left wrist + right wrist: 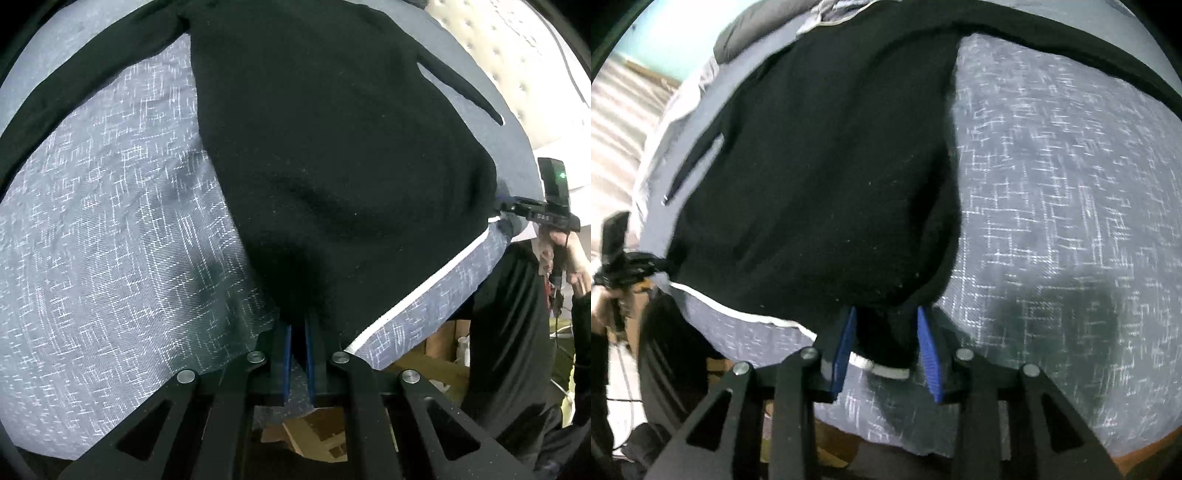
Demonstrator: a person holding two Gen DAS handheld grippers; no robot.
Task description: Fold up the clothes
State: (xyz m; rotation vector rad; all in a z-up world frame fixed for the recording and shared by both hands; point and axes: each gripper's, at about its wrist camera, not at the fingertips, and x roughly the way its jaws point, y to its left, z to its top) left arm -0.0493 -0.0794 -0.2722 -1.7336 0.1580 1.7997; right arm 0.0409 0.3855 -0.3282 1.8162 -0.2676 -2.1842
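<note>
Garment (332,155): black top, flat on patterned bedspread (92,221), hem at near bed edge.
Axis: runs away from both tongs, sleeves at far end.
Left gripper (298,325): clenched on hem corner.
Right gripper (886,325): jaws parted, hem corner between, not pinched.
Judgement: left hand alone has a grip.

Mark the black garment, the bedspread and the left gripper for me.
black garment (332,147): left wrist view, middle of its body.
bedspread (110,221): left wrist view, bare patterned area.
left gripper (298,332): left wrist view, between fingertips.
</note>
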